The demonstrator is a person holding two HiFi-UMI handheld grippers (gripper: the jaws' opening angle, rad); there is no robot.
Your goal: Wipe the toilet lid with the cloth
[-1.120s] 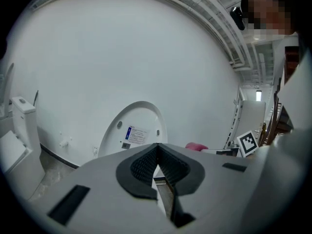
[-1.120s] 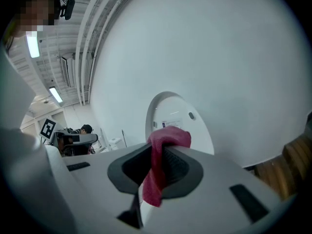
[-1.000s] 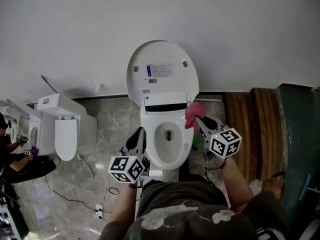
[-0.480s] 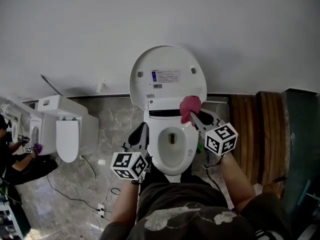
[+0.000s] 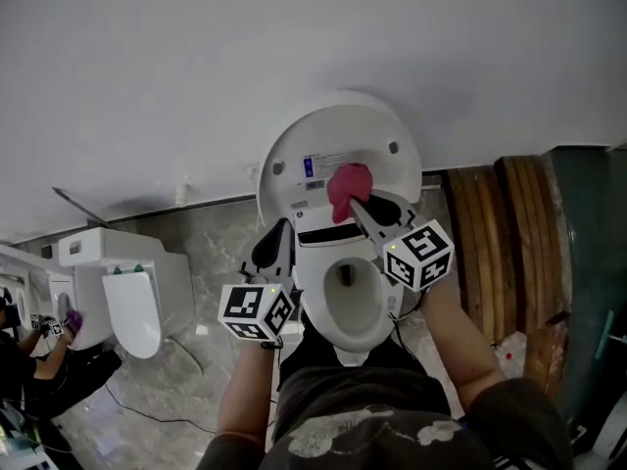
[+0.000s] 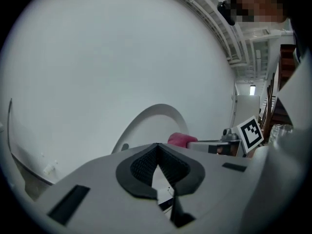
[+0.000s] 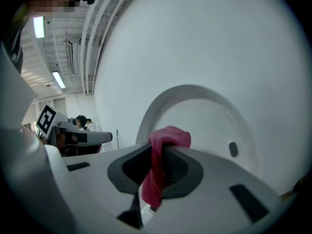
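Wall: plain, smooth, off-white, flat. Floor: grey veined stone-look tile. Wooden slats: brown, curved, right of the toilet.

Toilet: glossy white, oval rim, bowl uncovered. Toilet lid: rounded white plastic shell, raised upright against the wall, inner face toward the person, with a printed label and small dark bump stops near its edges. Second toilet: same white finish, lid down, well apart on the left.

Right gripper: grey body, black ribbed pads, jaws clamped on the cloth. The cloth was pink and soft-knit, bunched above the pads with a tail hanging below. In the head view it lay over the lid's inner face beside the label; contact could not be confirmed.

Left gripper: same build, jaws closed tip to tip with nothing between them, held at the bowl's left side.
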